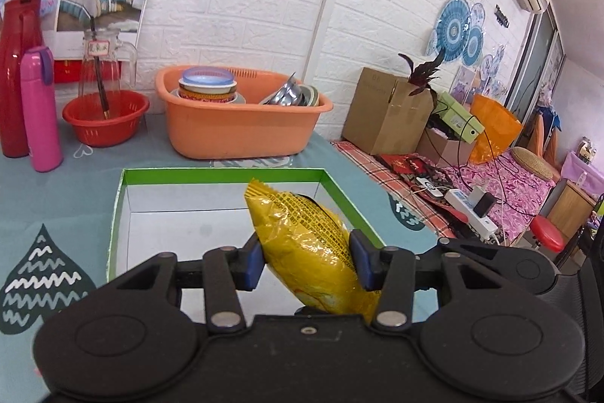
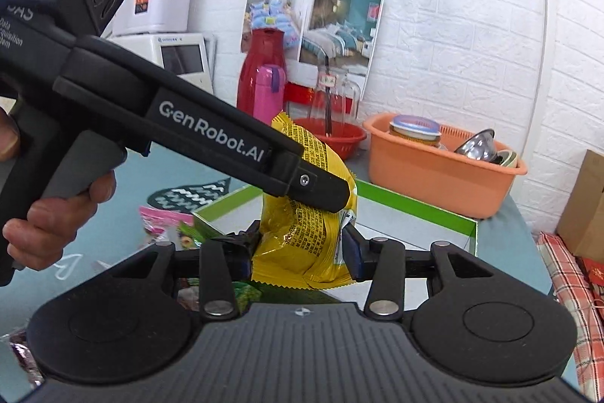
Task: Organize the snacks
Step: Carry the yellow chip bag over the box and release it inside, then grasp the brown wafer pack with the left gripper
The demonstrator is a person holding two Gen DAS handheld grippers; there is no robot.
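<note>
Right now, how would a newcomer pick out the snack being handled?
Find the green-rimmed box on the teal tablecloth, in front of the orange basin. Held above it is a crinkly yellow packet with black print, pinched by both the left tongs and the right tongs; no other snack is lifted.

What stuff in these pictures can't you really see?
- Yellow snack packet: lower end hidden behind the left gripper body, left wrist view.
- Green-rimmed box: floor mostly blocked by both grippers, right wrist view.
- Pink wrappers: cut off by the right gripper, print too small to read.
</note>
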